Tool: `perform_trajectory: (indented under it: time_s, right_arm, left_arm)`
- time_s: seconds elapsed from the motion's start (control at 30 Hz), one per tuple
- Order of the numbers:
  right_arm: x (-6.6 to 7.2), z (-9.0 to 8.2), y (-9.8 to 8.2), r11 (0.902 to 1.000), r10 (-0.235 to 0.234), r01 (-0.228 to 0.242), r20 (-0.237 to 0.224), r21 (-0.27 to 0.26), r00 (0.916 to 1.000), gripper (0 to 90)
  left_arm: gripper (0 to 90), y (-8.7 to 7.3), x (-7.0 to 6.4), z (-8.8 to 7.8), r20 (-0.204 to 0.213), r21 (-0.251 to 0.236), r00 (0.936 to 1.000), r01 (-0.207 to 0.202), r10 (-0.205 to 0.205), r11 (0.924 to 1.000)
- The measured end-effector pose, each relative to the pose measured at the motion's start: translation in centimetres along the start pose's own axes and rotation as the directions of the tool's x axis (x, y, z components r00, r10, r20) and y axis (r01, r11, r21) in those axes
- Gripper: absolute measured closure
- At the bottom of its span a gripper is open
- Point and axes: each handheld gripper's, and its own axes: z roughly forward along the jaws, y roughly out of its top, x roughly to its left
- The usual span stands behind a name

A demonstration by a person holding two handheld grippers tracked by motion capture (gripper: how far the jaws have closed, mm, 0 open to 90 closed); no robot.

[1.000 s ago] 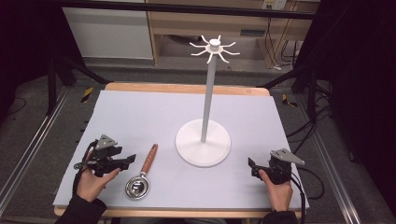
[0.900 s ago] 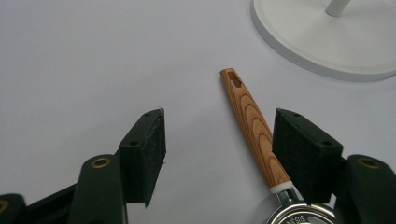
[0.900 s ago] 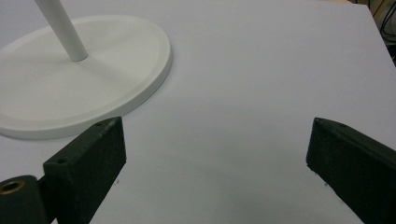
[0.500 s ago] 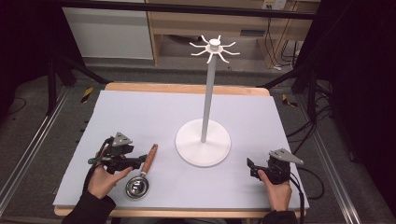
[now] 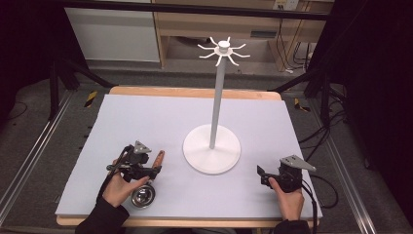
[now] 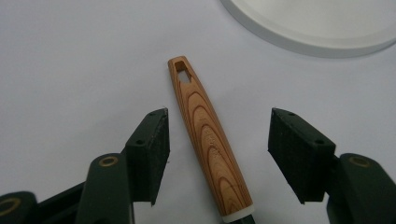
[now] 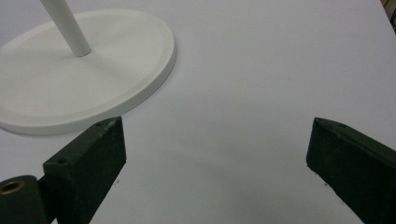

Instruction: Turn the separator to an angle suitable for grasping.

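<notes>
Strainer handle [image 6: 208, 144], wooden, lies flat on the table [image 5: 272, 122] between the spread jaws of the left gripper [image 6: 219, 156], untouched, its long axis pointing away toward the stand base [image 6: 313, 25]. Farther off beyond that base, the right gripper [image 7: 215, 172] hovers released, empty.

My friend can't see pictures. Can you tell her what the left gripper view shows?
A wooden handle with a hole at its far tip lies on the white table between the open left gripper, untouched. The stand's round white base curves across the top right corner.
</notes>
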Motion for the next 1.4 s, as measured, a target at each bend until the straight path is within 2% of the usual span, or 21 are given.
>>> perform_trajectory:
  time_s: [0.33, 0.63, 1.0, 1.23, 1.4]
  right_arm:
    - [0.1, 0.1, 0.0, 0.9999, -0.002, 0.002, -0.013, 0.016, 0.9999, 5.4]
    - [0.1, 0.2, -0.1, 0.9997, -0.002, 0.002, -0.017, 0.023, 0.9999, 5.5]
    - [0.0, 0.2, -0.1, 0.9996, -0.002, 0.002, -0.016, 0.026, 0.9999, 5.5]
    - [0.0, 0.1, 0.0, 0.9996, -0.001, 0.001, -0.019, 0.028, 0.9998, 5.5]
    - [-0.1, 0.1, -0.1, 0.9996, -0.006, 0.007, -0.013, 0.029, 0.9999, 5.5]
  left_arm:
    - [47.2, -0.4, -0.1, 1.6, -0.02, 0.065, 0.9998, 0.003, -0.002, 0.9979]
    - [56.6, -0.8, -0.3, 2.6, -0.036, 0.097, 0.9993, 0.017, -0.013, 0.9952]
    - [58.9, -0.6, -0.4, 2.6, -0.051, 0.116, 0.9981, 0.039, -0.034, 0.9925]
    - [64.1, -0.6, 0.1, 2.1, -0.034, 0.118, 0.9982, 0.054, -0.05, 0.9916]
    - [63.4, -0.7, 0.2, 2.2, -0.02, 0.122, 0.9978, 0.066, -0.064, 0.9904]
